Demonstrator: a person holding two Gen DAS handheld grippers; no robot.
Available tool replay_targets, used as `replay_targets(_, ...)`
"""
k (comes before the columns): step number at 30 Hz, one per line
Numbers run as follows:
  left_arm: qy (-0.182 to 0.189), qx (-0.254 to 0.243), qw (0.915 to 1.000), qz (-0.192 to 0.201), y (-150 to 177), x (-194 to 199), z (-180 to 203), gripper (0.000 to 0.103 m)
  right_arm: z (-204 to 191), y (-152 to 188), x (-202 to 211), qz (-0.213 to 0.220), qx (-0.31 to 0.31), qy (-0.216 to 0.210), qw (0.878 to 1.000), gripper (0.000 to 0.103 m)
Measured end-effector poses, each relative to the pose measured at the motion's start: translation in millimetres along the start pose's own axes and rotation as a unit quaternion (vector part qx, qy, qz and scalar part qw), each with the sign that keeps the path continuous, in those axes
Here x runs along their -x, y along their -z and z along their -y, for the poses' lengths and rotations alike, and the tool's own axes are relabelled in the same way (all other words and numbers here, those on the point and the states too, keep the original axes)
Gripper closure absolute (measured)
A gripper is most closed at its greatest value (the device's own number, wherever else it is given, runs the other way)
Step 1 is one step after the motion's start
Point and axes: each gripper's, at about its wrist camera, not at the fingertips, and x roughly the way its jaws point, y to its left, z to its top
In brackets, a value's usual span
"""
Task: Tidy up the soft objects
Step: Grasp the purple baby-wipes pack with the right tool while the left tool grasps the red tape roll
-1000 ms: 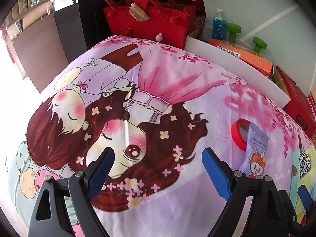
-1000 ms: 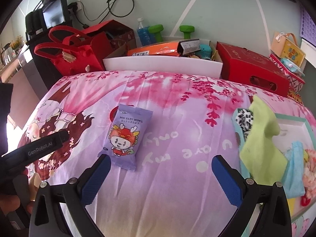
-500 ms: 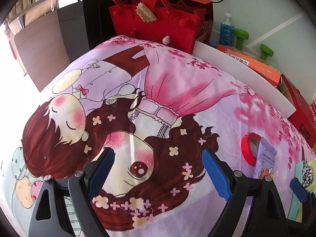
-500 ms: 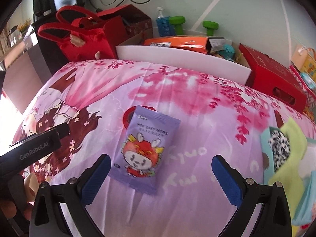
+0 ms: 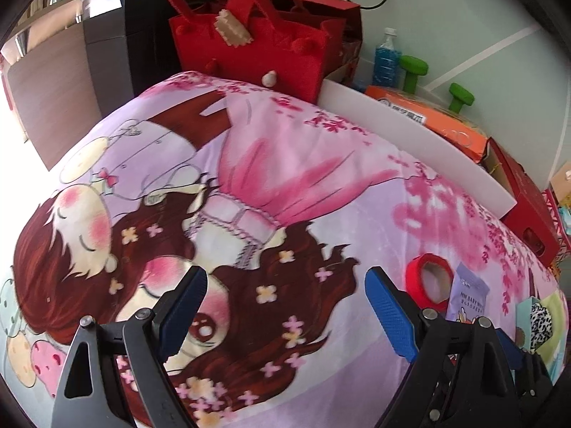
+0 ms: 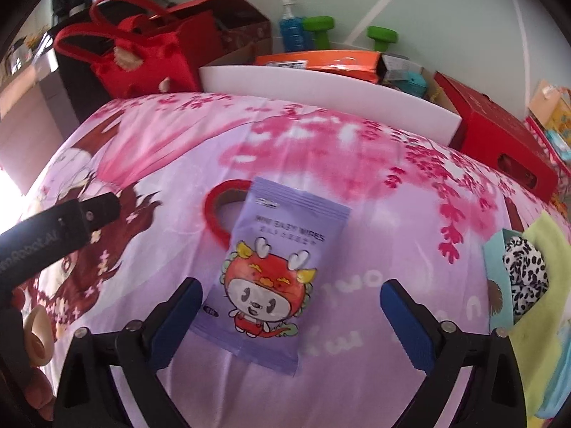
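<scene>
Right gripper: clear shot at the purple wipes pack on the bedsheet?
Probably yes. The right gripper is open with the flat purple baby-wipes pack lying partly between its fingers. Nothing covers the pack; the red tape roll sits beneath its far edge.

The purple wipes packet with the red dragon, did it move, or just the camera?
No, just the camera. The purple wipes packet lies half over the red tape ring on the pink cartoon bedsheet, as before; the right gripper came closer.
</scene>
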Motion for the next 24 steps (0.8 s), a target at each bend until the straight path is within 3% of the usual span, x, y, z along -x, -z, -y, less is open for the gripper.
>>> replay_targets(11, 0.058, -0.031, 0.9978, -0.003, 1.3, -8.2, 35.0, 0.013, 22.8, 1.2, -4.0, -0.009, -0.042, -0.01, 0.999, 0.026)
replay_targets(15, 0.065, -0.052, 0.9966, 0.001, 3.4, -9.5, 47.4, 0.013, 24.8, 2.1, -3.4, -0.006, -0.043, -0.007, 0.999, 0.047)
replay_targets(24, 0.07, -0.095, 0.993, -0.006, 9.0, -17.0, 73.1, 0.013, 48.9, 5.2, 1.0, 0.0, -0.071, 0.006, 0.997, 0.049)
